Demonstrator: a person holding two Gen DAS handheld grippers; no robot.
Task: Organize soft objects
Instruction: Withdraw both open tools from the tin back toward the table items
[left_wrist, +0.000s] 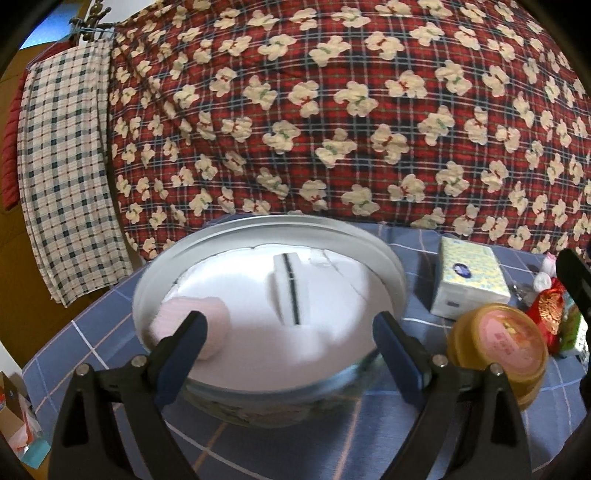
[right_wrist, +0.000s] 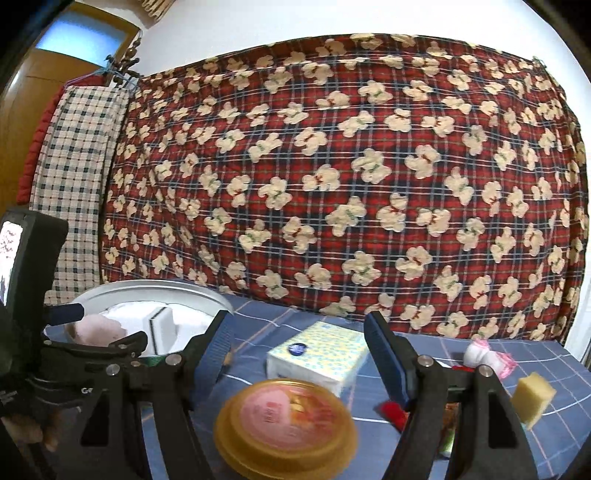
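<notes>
A wide basin (left_wrist: 391, 258) with a white lining stands on the blue checked tablecloth. Inside it lie a pink rolled soft piece (left_wrist: 207, 314) and a white sponge with a dark stripe (left_wrist: 291, 288). My left gripper (left_wrist: 290, 319) is open over the basin's near side, touching neither piece. In the right wrist view my right gripper (right_wrist: 298, 319) is open above a golden lidded tub (right_wrist: 284, 421), with nothing between its fingers. A yellow sponge (right_wrist: 535, 400) lies to its right, and a pink-and-white soft item (right_wrist: 484, 354) sits behind that. A dotted tissue pack (right_wrist: 321, 354) lies ahead.
A red plaid quilt with cream flowers (right_wrist: 351, 184) hangs right behind the table, a checked cloth (right_wrist: 74, 166) beside it at left. Red and green packets (left_wrist: 550, 314) lie near the tub (left_wrist: 498, 339) and tissue pack (left_wrist: 469, 280). The table edge drops off at left.
</notes>
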